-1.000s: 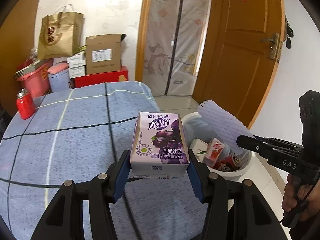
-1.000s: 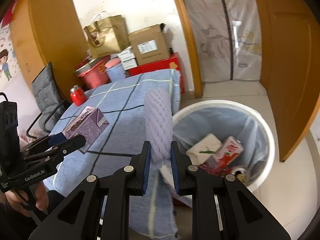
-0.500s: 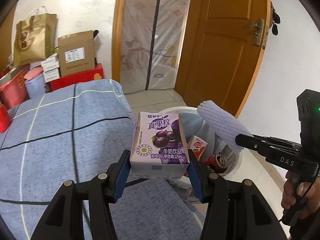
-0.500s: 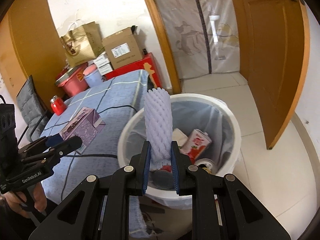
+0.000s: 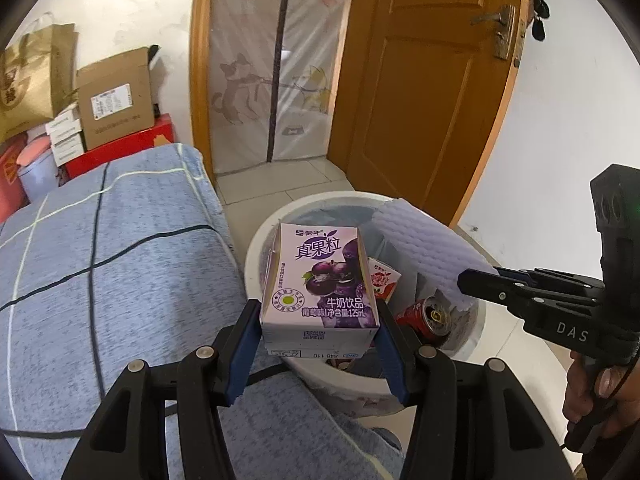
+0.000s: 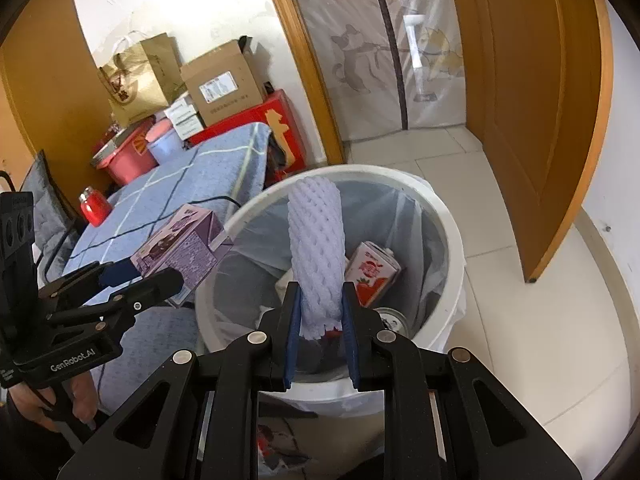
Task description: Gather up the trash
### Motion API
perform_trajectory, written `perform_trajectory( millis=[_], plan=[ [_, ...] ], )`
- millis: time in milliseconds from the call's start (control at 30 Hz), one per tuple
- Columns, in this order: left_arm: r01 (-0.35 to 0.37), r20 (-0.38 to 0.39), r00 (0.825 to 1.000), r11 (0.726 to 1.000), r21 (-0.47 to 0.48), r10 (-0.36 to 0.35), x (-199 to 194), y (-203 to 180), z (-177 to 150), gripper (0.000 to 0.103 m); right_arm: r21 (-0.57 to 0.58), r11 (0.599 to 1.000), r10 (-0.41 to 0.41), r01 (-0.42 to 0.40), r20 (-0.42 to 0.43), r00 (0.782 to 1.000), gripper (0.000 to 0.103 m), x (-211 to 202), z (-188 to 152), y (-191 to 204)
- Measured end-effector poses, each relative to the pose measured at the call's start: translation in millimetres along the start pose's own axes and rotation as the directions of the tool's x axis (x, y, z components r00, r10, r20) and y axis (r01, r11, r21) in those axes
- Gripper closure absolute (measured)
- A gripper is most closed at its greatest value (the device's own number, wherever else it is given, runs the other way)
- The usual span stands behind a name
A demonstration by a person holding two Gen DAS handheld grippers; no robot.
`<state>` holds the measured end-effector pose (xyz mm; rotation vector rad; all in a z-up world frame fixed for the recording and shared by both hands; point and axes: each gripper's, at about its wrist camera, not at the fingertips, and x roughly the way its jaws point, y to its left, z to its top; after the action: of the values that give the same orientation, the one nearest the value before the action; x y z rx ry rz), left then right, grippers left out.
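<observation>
Left hand-held gripper (image 5: 318,344) clamps the carton (image 5: 319,280) above the bin (image 6: 448,216) rim, beside the surface (image 5: 100,260) edge. Right hand-held gripper (image 6: 319,312) pinches the foam net (image 6: 318,248) over the bin; only its view shows the bin's full interior.

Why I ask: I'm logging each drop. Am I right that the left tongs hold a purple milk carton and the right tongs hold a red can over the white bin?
Not quite. The right tongs hold a white foam net sleeve, as the right wrist view shows. The red can already lies in the white bin. The left tongs do hold the purple milk carton.
</observation>
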<state>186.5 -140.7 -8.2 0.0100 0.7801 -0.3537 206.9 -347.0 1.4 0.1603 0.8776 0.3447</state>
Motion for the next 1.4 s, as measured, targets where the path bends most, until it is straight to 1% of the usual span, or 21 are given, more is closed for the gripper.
perform_trajectory(
  millis=[233, 333, 367, 500, 633, 967, 1067, 1200, 1400],
  plan=[
    [0.002, -0.031, 1.000, 1.000, 0.000, -0.002, 23, -1, 5, 0.048, 0.003, 1.000, -0.019, 0.019, -0.036, 0.999, 0.080, 14, 1, -6],
    [0.001, -0.032, 0.999, 1.000, -0.005, -0.001, 30, 0, 8, 0.048, -0.005, 1.000, -0.021, 0.021, -0.037, 0.999, 0.070, 16, 2, -5],
    [0.000, -0.027, 1.000, 1.000, -0.004, 0.000, 30, 0, 8, 0.048, -0.004, 1.000, -0.021, 0.021, -0.034, 0.999, 0.064, 16, 2, -5],
    [0.006, -0.015, 1.000, 1.000, -0.022, -0.006, 28, 3, 10, 0.048, -0.013, 1.000, -0.022, 0.022, -0.023, 1.000, 0.064, 12, 2, -2],
    [0.001, 0.000, 1.000, 0.999, -0.036, -0.001, 18, 8, 9, 0.048, -0.016, 1.000, -0.018, 0.018, -0.007, 1.000, 0.064, 4, 1, 1],
    [-0.021, 0.036, 0.999, 0.998, -0.054, 0.023, -24, 8, -7, 0.048, -0.035, 0.999, -0.012, 0.015, 0.073, 0.997, 0.064, -32, -13, 26],
    [-0.029, 0.052, 0.998, 0.998, -0.057, 0.032, -40, 8, -12, 0.048, -0.053, 0.998, -0.017, 0.021, 0.088, 0.996, 0.064, -41, -19, 36],
    [-0.036, 0.070, 0.997, 0.997, -0.062, 0.040, -59, 6, -23, 0.048, -0.066, 0.998, -0.001, 0.008, 0.104, 0.995, 0.064, -53, -27, 47],
    [-0.068, 0.085, 0.994, 0.995, -0.068, 0.073, -83, 9, -39, 0.048, -0.095, 0.995, 0.013, -0.002, 0.114, 0.993, 0.064, -64, -40, 62]
  ],
)
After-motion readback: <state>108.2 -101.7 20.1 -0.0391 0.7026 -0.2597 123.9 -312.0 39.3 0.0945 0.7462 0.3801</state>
